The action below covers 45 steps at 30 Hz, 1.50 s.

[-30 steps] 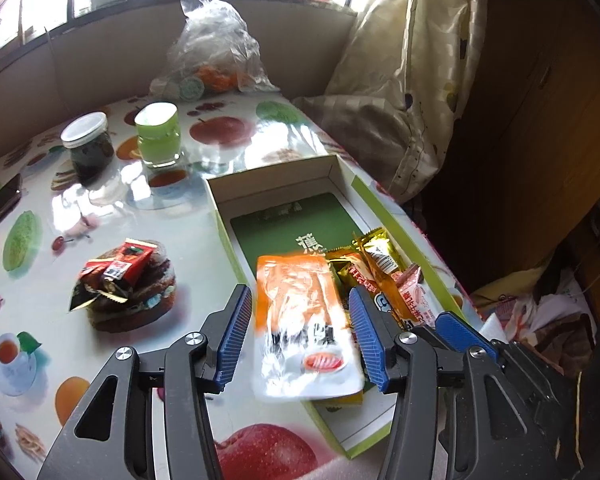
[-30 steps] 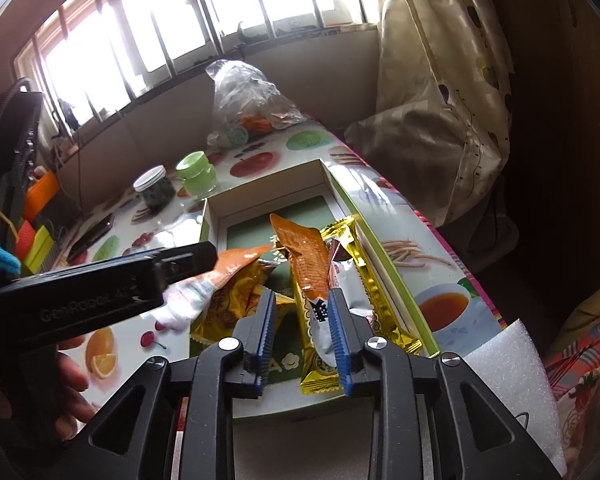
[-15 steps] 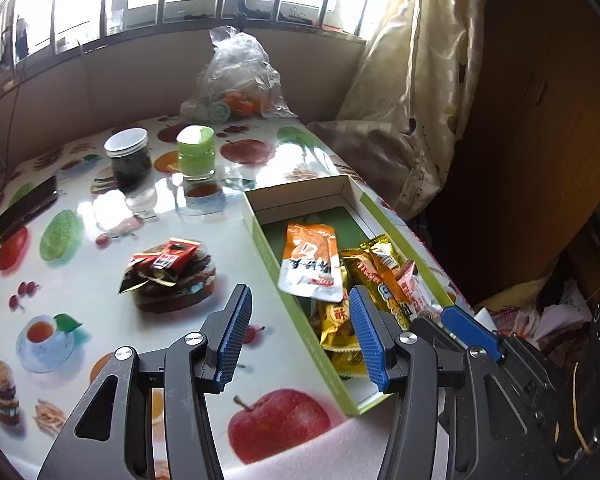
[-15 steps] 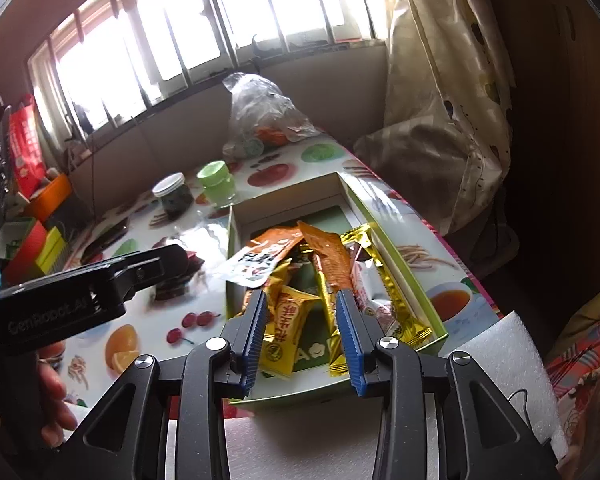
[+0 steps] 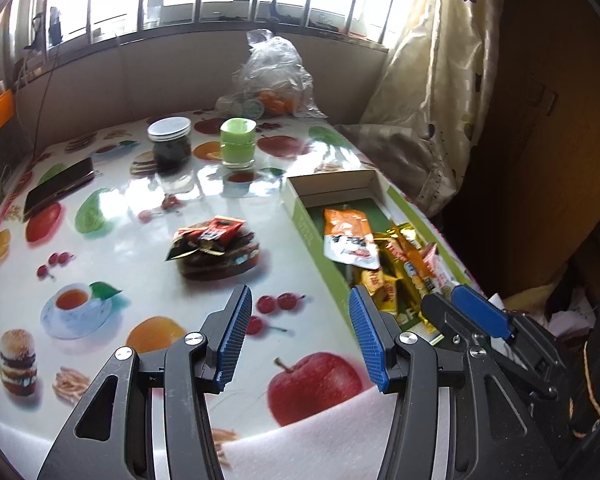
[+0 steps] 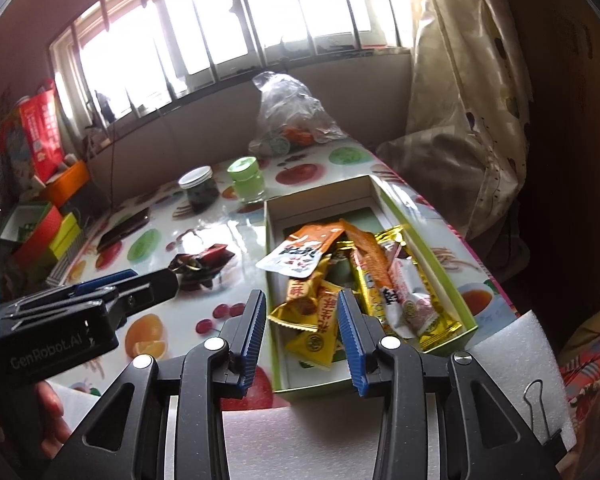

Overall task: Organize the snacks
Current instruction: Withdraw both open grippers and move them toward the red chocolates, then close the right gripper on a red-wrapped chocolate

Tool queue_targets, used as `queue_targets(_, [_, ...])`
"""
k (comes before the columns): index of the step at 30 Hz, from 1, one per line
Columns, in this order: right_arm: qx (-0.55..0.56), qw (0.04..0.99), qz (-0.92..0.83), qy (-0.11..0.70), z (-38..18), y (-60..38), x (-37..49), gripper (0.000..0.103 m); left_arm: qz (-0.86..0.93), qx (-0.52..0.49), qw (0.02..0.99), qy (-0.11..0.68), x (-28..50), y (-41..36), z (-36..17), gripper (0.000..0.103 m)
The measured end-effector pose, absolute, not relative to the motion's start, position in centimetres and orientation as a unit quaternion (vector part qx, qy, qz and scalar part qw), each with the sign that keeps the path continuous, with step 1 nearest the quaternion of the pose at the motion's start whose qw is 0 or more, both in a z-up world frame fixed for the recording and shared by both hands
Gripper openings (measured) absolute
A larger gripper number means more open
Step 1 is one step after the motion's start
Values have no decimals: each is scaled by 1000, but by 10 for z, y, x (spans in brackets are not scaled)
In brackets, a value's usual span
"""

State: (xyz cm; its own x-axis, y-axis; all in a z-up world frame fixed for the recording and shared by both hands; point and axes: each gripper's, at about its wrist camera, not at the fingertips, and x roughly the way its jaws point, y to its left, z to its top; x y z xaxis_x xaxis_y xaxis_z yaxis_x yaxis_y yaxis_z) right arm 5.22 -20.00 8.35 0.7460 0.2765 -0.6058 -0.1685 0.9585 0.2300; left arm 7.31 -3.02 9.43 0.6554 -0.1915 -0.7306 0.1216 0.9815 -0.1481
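Note:
A green open box [image 5: 300, 216] [image 6: 269, 264] on the fruit-print table holds several snack packets. On top lies an orange-and-white packet [image 5: 350, 236] [image 6: 304, 252], with gold packets [image 6: 384, 280] and yellow ones [image 6: 308, 308] beside and under it. A small pile of red and dark packets [image 5: 216, 240] [image 6: 200, 264] sits on the table left of the box. My left gripper [image 5: 300, 300] [image 6: 148, 282] is open and empty above the table, left of the box. My right gripper [image 6: 300, 300] [image 5: 452, 304] is open over the box's near end, gripping nothing.
Behind the box stand a dark jar [image 5: 170, 142], a green jar [image 5: 238, 142] and a clear plastic bag [image 5: 274, 76]. A phone [image 5: 58, 190] lies at the left. White foam [image 6: 512, 356] with a binder clip covers the near edge. A curtain [image 6: 460, 100] hangs at the right.
The orange-and-white packet that was between my left fingers now lies in the box, and that gripper has drawn back and leftward. My right jaws widened off the orange strip packet and pulled back.

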Motion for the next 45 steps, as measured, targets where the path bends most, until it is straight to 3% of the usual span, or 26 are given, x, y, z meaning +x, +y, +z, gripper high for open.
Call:
queue_targets(18, [22,912,194,360,78,-139,78,42,-12,-100,905,413,66,45,75,52])
queue_targets(45, [11,879,186,440,33,-50,203,47,38,-168,880,443,92,124,29,52])
